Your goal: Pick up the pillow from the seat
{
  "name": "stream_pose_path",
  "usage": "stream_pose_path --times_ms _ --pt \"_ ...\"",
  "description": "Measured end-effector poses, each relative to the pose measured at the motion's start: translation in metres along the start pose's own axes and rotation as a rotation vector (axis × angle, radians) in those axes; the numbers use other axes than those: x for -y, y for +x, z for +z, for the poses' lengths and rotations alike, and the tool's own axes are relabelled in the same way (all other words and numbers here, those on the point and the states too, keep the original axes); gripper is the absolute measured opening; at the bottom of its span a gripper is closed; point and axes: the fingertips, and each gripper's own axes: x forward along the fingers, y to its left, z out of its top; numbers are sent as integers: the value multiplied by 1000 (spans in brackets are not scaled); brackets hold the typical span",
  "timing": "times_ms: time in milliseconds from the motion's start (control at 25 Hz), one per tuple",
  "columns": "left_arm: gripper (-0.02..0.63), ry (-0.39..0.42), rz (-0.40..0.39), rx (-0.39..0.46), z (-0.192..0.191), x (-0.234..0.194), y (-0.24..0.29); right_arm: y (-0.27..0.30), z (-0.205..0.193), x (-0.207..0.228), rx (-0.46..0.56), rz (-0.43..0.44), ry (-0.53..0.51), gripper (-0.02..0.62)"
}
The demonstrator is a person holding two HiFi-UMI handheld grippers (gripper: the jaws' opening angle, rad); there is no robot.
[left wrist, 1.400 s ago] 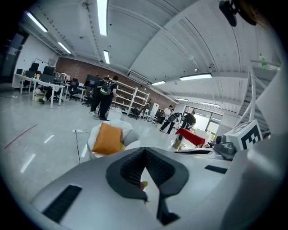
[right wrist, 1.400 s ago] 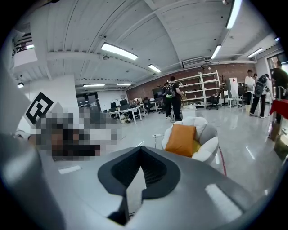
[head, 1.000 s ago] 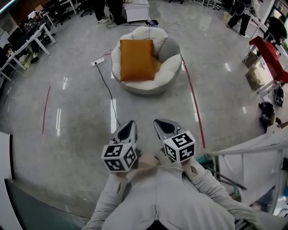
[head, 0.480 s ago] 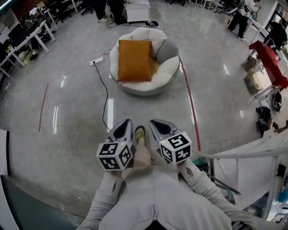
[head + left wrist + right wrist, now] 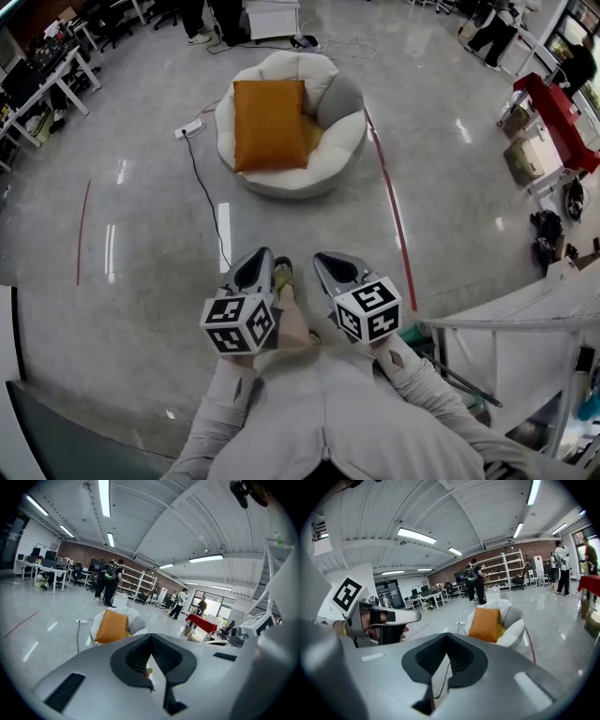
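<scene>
An orange pillow (image 5: 270, 122) lies on a round white seat (image 5: 291, 183) across the floor, leaning against its back beside a grey cushion (image 5: 339, 98). Both grippers are held close to the person's body, far short of the seat. The left gripper (image 5: 255, 267) is shut and holds nothing. The right gripper (image 5: 339, 267) stands beside it, jaws together and holding nothing. In the left gripper view the pillow (image 5: 111, 626) shows above the closed left gripper (image 5: 151, 637). In the right gripper view the pillow (image 5: 484, 624) sits right of the closed right gripper (image 5: 446, 637).
A black cable (image 5: 208, 197) runs from a power strip (image 5: 187, 128) across the floor toward the person's shoe (image 5: 283, 274). A red floor line (image 5: 392, 216) passes right of the seat. A white rack (image 5: 506, 328) stands at the lower right, desks (image 5: 37, 80) at the left, people at the back.
The person has stepped toward the seat, and a shoe now shows between the grippers. Both grippers travelled along with the body and stayed shut.
</scene>
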Motion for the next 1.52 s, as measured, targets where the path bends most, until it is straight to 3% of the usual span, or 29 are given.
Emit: stream_pose_path --times_ms 440,1080,1520 --pt "5 3 -23 -26 45 -53 81 88 52 43 -22 -12 -23 0" --pt "5 12 -46 -20 158 -155 200 237 152 102 -29 -41 -26 0" --pt "5 21 -55 -45 192 -199 249 296 188 136 -12 -89 14 0"
